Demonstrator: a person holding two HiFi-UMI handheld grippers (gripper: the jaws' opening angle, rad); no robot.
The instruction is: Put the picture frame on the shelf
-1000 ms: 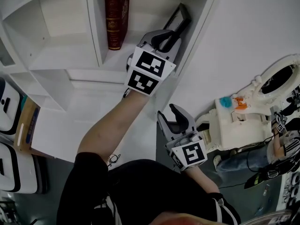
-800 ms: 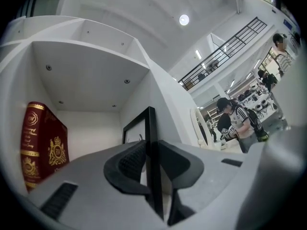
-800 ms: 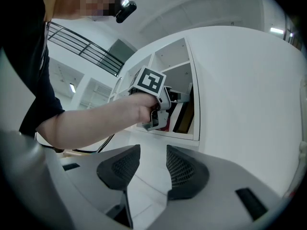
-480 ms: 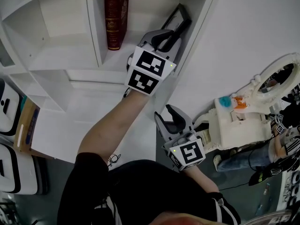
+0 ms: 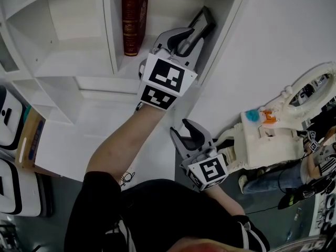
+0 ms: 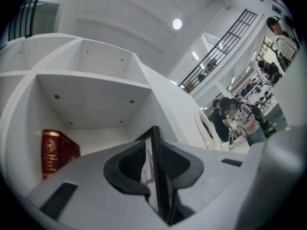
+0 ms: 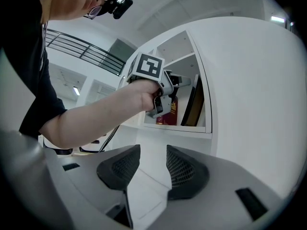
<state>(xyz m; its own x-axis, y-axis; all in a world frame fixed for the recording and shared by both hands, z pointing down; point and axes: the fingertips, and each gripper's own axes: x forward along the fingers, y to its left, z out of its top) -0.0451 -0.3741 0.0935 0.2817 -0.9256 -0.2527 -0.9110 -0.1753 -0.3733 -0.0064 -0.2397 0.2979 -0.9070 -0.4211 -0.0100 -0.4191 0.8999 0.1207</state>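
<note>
Holding picture frame (image 5: 205,20) inside a shelf (image 5: 79,62) compartment.
Left tool (image 5: 186,38) clamped on the black frame's edge; frame tilted at the compartment's right side, red book (image 5: 134,20) upright to its left. Right tool (image 5: 185,131) nearer, outside the shelf, jaws apart, empty.

One red book (image 5: 135,20) and one black picture frame (image 5: 202,22) sit in one compartment of the white shelf (image 5: 79,83); two grippers face the shelf, left gripper (image 5: 182,37) and right gripper (image 5: 184,130).
</note>
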